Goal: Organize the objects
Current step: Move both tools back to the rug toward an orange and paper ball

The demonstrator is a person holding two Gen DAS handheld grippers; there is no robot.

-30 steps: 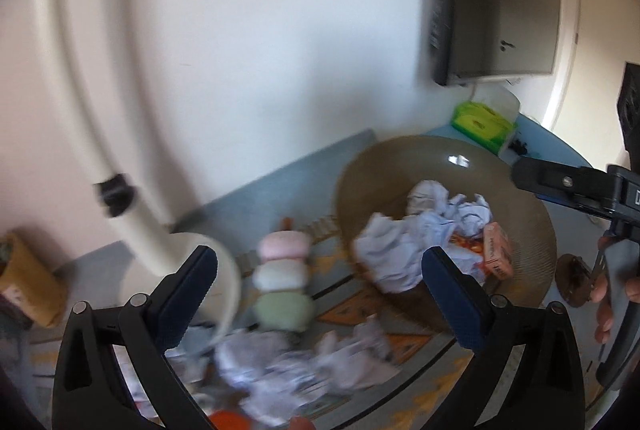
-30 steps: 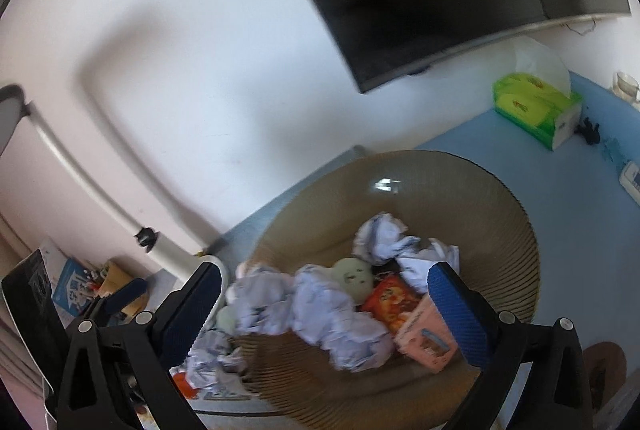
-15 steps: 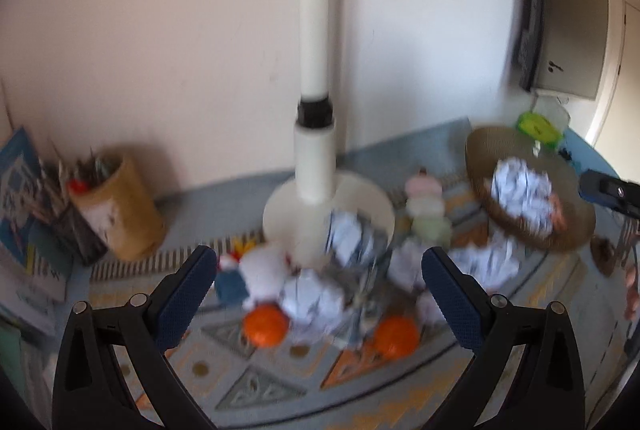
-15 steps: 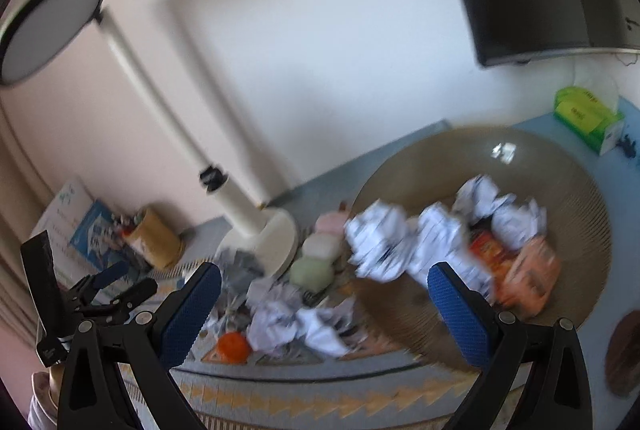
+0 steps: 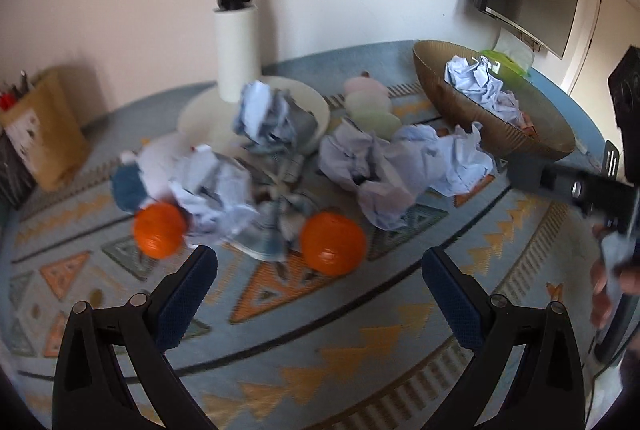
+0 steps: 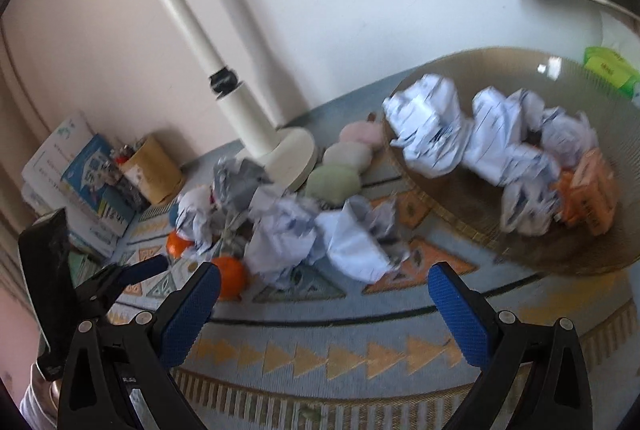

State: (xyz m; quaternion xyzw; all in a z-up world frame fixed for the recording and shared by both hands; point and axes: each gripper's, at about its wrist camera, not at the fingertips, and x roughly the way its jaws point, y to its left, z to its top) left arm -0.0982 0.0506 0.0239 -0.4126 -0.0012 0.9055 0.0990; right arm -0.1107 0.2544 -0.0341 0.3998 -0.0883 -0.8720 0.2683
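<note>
Paper everywhere: crumpled paper balls lie heaped on the patterned surface by the lamp base, two orange balls at the pile's near edge. My left hand-held gripper hovers released above them, nothing between its jaws. My right hand-held gripper is spread wide too, empty, near the brown bowl holding more paper.

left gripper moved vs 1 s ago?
Yes. The left gripper has swung left and back, away from the brown bowl: the bowl sat centre-right, now far right.
</note>
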